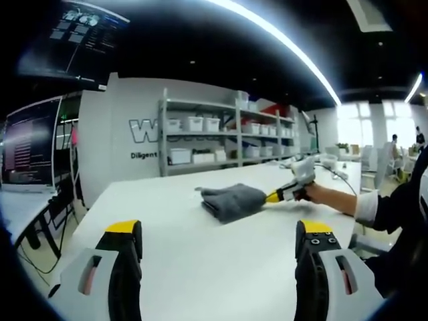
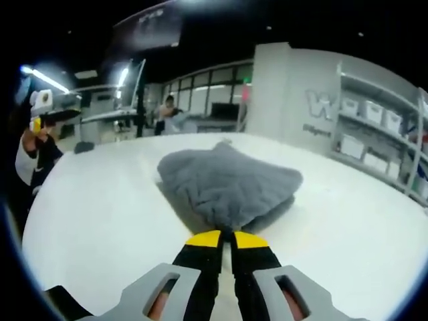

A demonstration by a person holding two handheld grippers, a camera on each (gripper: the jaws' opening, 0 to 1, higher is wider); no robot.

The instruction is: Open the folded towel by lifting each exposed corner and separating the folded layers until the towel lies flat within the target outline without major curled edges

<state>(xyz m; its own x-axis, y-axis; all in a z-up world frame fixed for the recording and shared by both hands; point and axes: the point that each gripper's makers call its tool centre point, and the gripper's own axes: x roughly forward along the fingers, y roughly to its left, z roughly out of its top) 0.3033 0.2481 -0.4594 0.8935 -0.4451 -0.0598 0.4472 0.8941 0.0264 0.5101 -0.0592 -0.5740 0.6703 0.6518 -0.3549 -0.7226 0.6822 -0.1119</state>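
Left gripper view, from left to right: dark computer monitors point(image 1: 30, 144) stand at the far left beside the white, smooth worktop point(image 1: 174, 241). The left tool point(image 1: 217, 244), with black jaws tipped in yellow, rises from the bottom edge; its jaws stand wide apart and hold nothing, above bare worktop. Behind, a grey metal shelving unit point(image 1: 227, 137) carries white storage bins against a white wall with dark lettering. Near the middle of the worktop lies the folded grey terry towel point(image 1: 231, 200), compact and several layers thick. At the towel's right edge the right tool point(image 1: 271, 196) meets the cloth, held by a person's hand point(image 1: 314, 192) with a white cuff and dark sleeve.

Right gripper view, from left to right: the left tool point(image 2: 43, 107) appears at the far left edge, raised, well apart from the towel; its jaw state cannot be told here. The folded grey terry towel point(image 2: 231, 184) lies at centre on the white worktop point(image 2: 100, 214), its layers stacked. The right tool point(image 2: 226, 235) is closed on the towel's near edge, its yellow tips pressed together over the cloth. At far right stands the shelving unit point(image 2: 388, 134) with white bins.
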